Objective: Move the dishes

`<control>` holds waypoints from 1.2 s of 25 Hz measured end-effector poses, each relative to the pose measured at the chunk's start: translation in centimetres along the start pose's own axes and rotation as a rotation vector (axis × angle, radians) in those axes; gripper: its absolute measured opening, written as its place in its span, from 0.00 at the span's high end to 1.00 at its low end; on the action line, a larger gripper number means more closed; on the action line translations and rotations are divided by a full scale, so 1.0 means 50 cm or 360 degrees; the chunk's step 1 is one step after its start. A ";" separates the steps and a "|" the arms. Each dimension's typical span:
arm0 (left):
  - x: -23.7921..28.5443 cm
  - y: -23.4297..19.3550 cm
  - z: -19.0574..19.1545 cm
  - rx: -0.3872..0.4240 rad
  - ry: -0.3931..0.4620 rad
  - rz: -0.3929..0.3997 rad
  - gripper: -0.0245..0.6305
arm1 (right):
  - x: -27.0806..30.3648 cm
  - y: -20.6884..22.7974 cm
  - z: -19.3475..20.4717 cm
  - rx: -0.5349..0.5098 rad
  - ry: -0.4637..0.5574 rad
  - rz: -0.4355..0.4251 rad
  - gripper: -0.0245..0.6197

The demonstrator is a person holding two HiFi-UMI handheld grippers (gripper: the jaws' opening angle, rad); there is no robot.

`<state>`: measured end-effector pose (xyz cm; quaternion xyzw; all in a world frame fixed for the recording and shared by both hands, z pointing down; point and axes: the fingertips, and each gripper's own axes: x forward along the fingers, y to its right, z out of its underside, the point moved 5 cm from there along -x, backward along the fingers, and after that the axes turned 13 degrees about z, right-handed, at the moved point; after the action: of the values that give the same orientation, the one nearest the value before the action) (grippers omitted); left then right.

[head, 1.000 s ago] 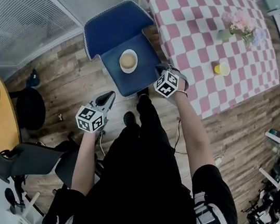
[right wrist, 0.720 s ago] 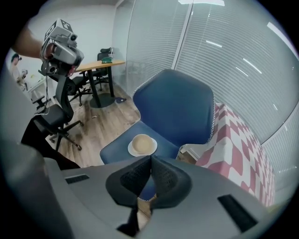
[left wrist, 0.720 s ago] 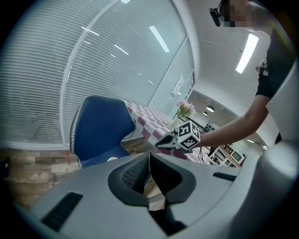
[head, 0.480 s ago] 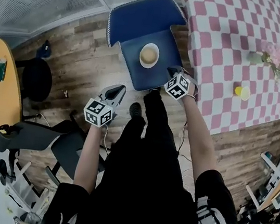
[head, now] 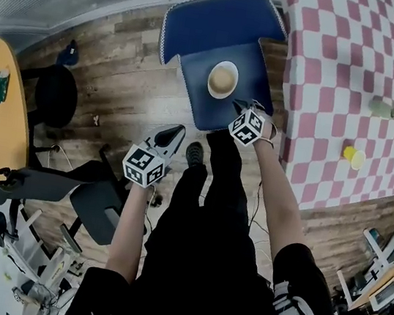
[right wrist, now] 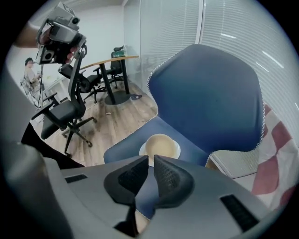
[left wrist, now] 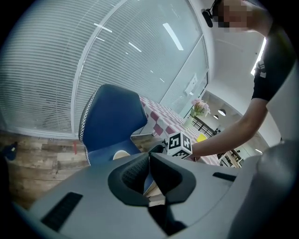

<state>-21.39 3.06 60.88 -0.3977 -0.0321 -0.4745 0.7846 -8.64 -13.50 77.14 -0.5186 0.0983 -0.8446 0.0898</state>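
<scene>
A cream bowl (head: 223,79) sits on a white plate (right wrist: 176,151) in the middle of the blue chair (head: 210,25) seat, beside the bench (head: 344,72) with its pink checked cloth. The right gripper (head: 239,107) hangs just short of the bowl, tilted down at the seat's front edge; its fingers have just been parting and stand slightly apart with nothing between them. The left gripper (head: 171,136) is well back over the wooden floor (head: 120,81), fingers closed together and empty.
</scene>
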 end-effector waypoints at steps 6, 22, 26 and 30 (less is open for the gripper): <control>0.023 -0.044 0.048 -0.0071 -0.0001 -0.0035 0.92 | 0.112 -0.026 0.019 -0.0067 -0.0025 -0.0029 0.83; 0.023 -0.112 0.172 -0.0185 0.0005 -0.0077 0.92 | 0.321 -0.112 0.021 -0.0268 -0.0066 -0.0074 0.79; 0.018 -0.122 0.200 -0.0196 0.0018 -0.0094 0.92 | 0.357 -0.130 0.025 -0.0383 -0.0068 -0.0068 0.79; 0.014 -0.136 0.225 -0.0192 0.0023 -0.0106 0.92 | 0.389 -0.157 0.035 -0.0593 -0.0065 -0.0059 0.79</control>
<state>-22.54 8.33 72.90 -0.4395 -0.0111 -0.5043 0.7432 -16.12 -11.00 96.62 -0.5451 0.2417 -0.8025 -0.0212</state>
